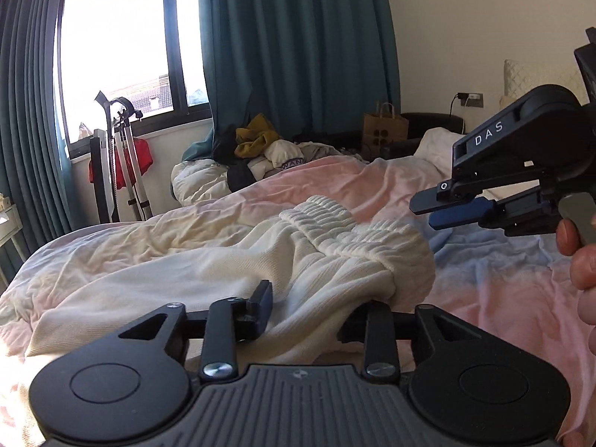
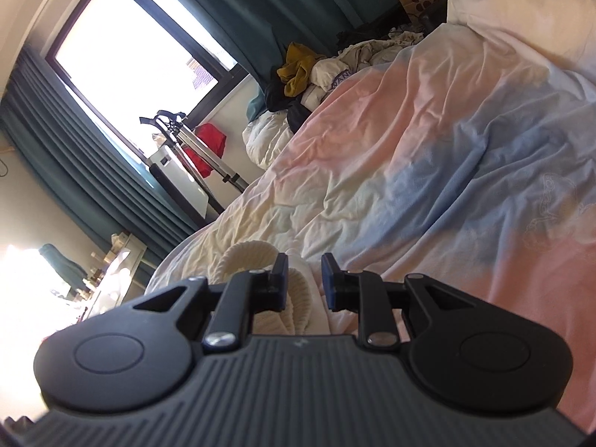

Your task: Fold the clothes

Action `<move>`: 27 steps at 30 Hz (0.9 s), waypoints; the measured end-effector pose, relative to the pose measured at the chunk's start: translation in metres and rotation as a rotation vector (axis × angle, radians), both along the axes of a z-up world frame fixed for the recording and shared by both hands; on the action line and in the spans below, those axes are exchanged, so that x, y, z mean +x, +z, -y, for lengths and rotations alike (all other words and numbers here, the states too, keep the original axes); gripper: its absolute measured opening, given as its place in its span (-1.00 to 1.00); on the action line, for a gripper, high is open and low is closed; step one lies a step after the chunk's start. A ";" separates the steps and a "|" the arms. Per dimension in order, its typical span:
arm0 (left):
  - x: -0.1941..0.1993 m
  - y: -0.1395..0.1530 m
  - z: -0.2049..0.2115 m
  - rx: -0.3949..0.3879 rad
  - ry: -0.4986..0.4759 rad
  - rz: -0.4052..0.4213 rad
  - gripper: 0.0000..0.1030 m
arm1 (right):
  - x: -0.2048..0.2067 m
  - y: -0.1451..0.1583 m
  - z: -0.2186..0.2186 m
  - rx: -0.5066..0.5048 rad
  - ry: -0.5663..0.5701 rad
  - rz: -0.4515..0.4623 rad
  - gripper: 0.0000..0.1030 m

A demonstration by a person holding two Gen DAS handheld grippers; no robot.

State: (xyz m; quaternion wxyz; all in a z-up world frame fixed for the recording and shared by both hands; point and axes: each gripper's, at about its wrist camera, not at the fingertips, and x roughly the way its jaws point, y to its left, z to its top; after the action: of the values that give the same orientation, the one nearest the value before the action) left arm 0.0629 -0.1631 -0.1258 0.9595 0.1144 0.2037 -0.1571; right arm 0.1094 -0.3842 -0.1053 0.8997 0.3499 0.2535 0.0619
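On the bed (image 1: 484, 298), a cream sweater (image 1: 231, 260) lies crumpled, ribbed hem uppermost. The left gripper (image 1: 309, 309) straddles a fold of it; the jaws stand apart, pads not pressing, so the cloth is released. The right gripper (image 2: 304, 279) hangs above the sweater, jaws parted with nothing between them. Risk: a low pinch may catch the duvet (image 2: 409, 156) along with the knit, dragging both. Bunched layers may also yield a skewed fold.
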 end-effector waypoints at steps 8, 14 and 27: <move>-0.034 0.002 -0.050 0.045 -0.076 -0.055 0.63 | 0.005 0.005 -0.023 -0.036 0.099 -0.014 -0.55; -0.053 0.001 -0.089 0.123 -0.112 -0.039 0.63 | 0.012 0.004 -0.029 -0.007 0.146 -0.017 0.15; -0.049 -0.023 -0.125 0.120 -0.105 -0.010 0.51 | 0.067 -0.029 -0.041 0.198 0.229 -0.119 0.48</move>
State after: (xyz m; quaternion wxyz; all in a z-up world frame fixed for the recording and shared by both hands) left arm 0.0144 -0.0385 -0.1483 0.9404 0.1815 0.2114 -0.1951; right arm 0.1763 -0.3433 -0.1338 0.8313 0.4086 0.3372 0.1678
